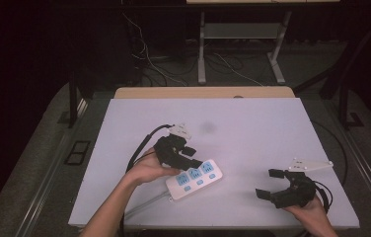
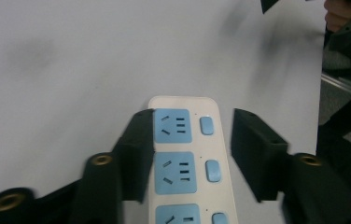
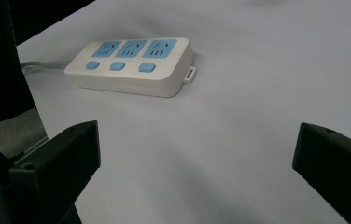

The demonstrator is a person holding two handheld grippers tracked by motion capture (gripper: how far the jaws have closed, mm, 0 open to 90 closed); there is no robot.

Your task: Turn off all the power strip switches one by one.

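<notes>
Sitting on the white rectangular tabletop [image 1: 252, 133], toward the person's near edge and left of the middle, a white plastic power strip with three blue sockets and three blue switches [image 1: 195, 178] is seen in the high view, laid at a slant with its grey cord [image 1: 146, 203] trailing off toward the near-left corner; each socket is bare, so nothing is plugged in, and no other containers are spotted on the table.

The left gripper [image 1: 189, 157] is held over the far end of the strip; its jaws are spread apart, not clamped on anything. From the left gripper view the strip [image 2: 190, 163] is framed between the two black jaws, with the one at the picture's left lapping over the socket side and the other standing clear of the switch side; whether that first jaw is actually touching the plastic can't be told, tbh.

The right gripper [image 1: 268, 183] is parked near the near-right corner of the table, well apart from the strip, gripped by the person's right hand [image 1: 311, 211]; its jaws are also wide apart with nothing between them. In the right gripper view the strip [image 3: 131, 65] is seen farther off, flat on the table, sockets up, a small hanging loop on its end; bare tabletop lies between the jaws.
</notes>
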